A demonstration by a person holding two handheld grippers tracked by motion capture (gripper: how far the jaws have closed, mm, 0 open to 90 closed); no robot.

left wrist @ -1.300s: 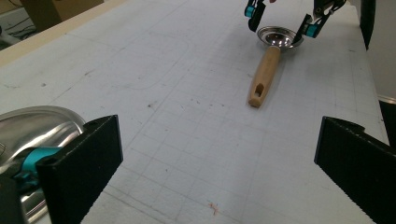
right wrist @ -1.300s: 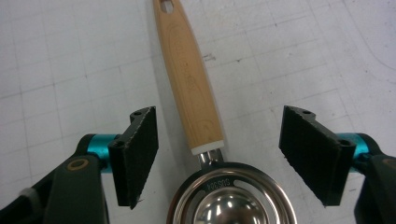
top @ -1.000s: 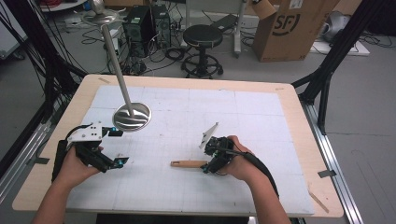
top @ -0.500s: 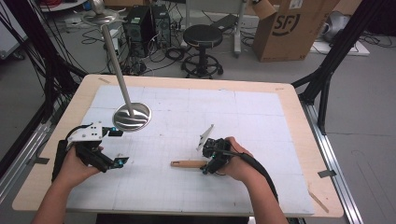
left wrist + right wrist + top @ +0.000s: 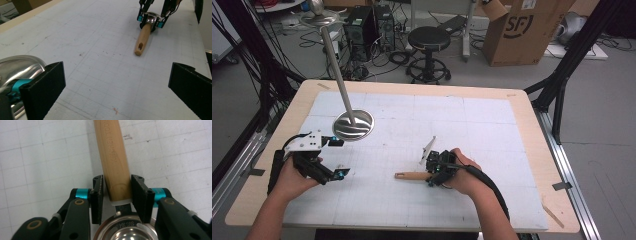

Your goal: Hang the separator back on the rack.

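A utensil with a wooden handle (image 5: 409, 175) and a steel bowl (image 5: 126, 231) lies flat on the white gridded mat (image 5: 492, 130). My right gripper (image 5: 432, 176) points left along the table; its jaws have just been closing. In the right gripper view the right gripper (image 5: 117, 195) has both pads pressed on the handle (image 5: 115, 157) where it meets the bowl. My left gripper (image 5: 339, 157) rests at the mat's left, open and holding nothing. In the left gripper view, its wide-apart jaws (image 5: 116, 92) frame the handle (image 5: 143, 37) and the right gripper (image 5: 150, 21) farther off.
A round steel stand base (image 5: 353, 125) with a tilted pole (image 5: 334, 65) sits just beyond the left gripper; its rim (image 5: 17, 67) shows beside the left jaw. The wooden table edge (image 5: 532, 150) frames the mat. A stool (image 5: 428, 37) and cardboard box (image 5: 522, 30) stand behind the table.
The right gripper has settled slightly lower and leftward over the handle's end, and its jaws have closed onto it. The left gripper and the utensil have stayed put.
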